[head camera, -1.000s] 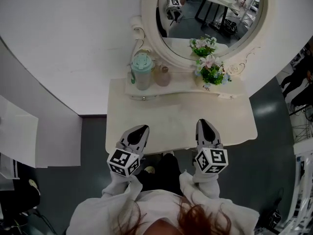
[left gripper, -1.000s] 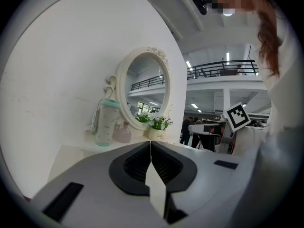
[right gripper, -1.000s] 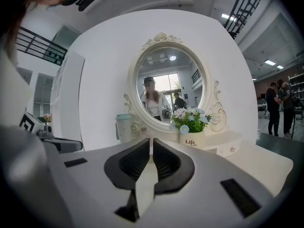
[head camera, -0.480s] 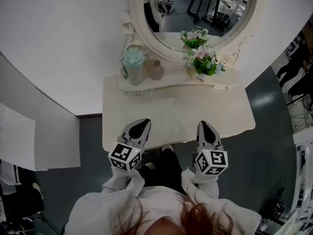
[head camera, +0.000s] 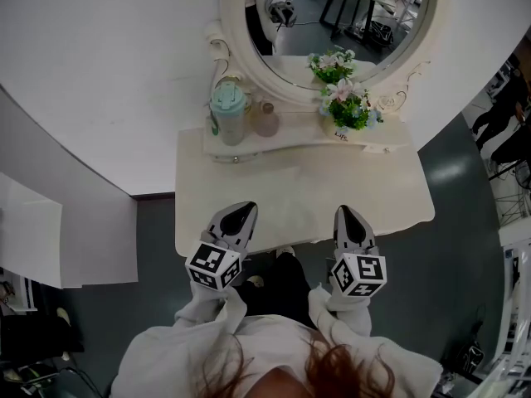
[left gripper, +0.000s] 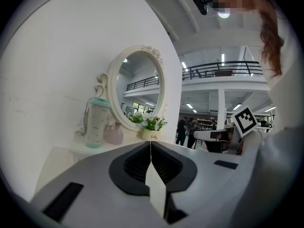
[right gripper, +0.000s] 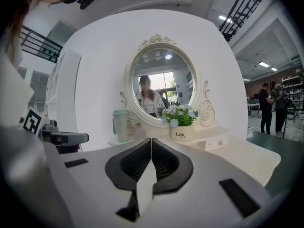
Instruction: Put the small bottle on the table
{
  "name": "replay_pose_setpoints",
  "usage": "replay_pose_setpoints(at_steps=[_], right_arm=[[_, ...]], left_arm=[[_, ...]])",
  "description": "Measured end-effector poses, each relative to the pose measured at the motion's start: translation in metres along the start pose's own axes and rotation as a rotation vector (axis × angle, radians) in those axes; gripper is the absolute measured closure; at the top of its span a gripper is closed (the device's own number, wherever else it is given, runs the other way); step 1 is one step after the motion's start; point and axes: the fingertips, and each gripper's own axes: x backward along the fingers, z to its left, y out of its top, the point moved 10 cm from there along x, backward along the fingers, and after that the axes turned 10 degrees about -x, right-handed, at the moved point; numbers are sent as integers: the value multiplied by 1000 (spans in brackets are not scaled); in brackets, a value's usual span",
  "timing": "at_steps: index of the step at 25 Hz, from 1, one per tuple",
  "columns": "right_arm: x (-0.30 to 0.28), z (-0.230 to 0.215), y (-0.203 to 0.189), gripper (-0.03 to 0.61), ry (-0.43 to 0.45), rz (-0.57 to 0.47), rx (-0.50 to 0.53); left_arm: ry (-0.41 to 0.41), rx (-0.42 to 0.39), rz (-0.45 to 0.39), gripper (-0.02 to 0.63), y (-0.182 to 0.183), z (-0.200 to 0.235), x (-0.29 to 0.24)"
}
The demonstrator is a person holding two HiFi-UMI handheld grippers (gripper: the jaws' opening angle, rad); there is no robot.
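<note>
The small pink bottle (head camera: pixel 265 120) stands on the raised back shelf of the cream dressing table (head camera: pixel 390 197), between a mint tumbler (head camera: pixel 227 113) and a flower pot (head camera: pixel 347 110). The left gripper view shows the bottle (left gripper: pixel 114 133) beside the tumbler (left gripper: pixel 98 122). In the right gripper view the bottle (right gripper: pixel 136 129) is small and partly behind the jaws. My left gripper (head camera: pixel 241 214) and right gripper (head camera: pixel 347 214) hover over the table's front edge, far from the bottle. Both are shut with nothing between their jaws, as the left gripper (left gripper: pixel 150 142) and right gripper (right gripper: pixel 151 139) show up close.
An oval mirror (head camera: pixel 332 15) rises behind the shelf against a white curved wall. The shelf has a small drawer (right gripper: pixel 216 142) at its right. People stand far off at the right (right gripper: pixel 266 108). Grey floor lies on both sides of the table.
The head view has shifted, so the table sits further left and higher in the picture. Both grippers stay shut at the table's front edge.
</note>
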Motion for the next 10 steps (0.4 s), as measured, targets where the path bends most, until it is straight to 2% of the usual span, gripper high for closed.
replay_pose_setpoints(at_steps=[10], right_arm=[[-4, 1, -2, 545, 9, 10, -9]], left_arm=[[-1, 4, 3, 597, -2, 1, -1]])
